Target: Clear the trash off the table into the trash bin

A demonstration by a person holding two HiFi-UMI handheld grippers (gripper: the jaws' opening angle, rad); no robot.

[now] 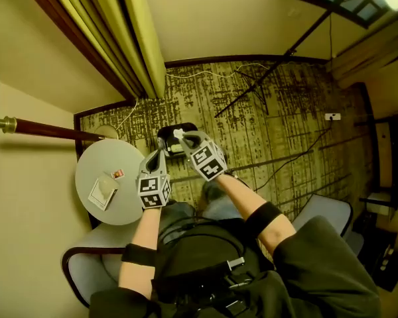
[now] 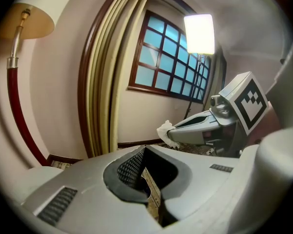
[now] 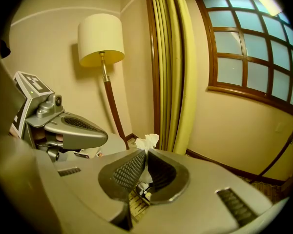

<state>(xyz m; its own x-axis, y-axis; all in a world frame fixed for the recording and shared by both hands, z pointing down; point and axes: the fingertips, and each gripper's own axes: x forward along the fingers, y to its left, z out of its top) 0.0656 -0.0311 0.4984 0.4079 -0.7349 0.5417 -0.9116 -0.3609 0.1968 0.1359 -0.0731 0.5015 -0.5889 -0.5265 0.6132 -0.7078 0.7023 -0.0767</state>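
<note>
Flanking the trash bin (image 1: 166,138) stand a table (image 1: 129,201) and curtain (image 1: 136,38).

Round table (image 1: 96,158): pale grey top. On the table: white paper (image 1: 103,192) and a red-and-white packet (image 1: 117,174). Beside the table: black trash bin (image 1: 166,139). Around the table: olive carpet (image 1: 285,111) with dark streaked pattern. Behind the table: yellow-green curtain (image 1: 136,25). Tissue (image 3: 147,141): white.

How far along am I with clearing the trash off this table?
Done: nothing visibly binned. In hand: the right gripper pinches a white tissue near the black trash bin; the left gripper is shut, empty. Left: a crumpled paper and a small red packet on the round table.
</note>
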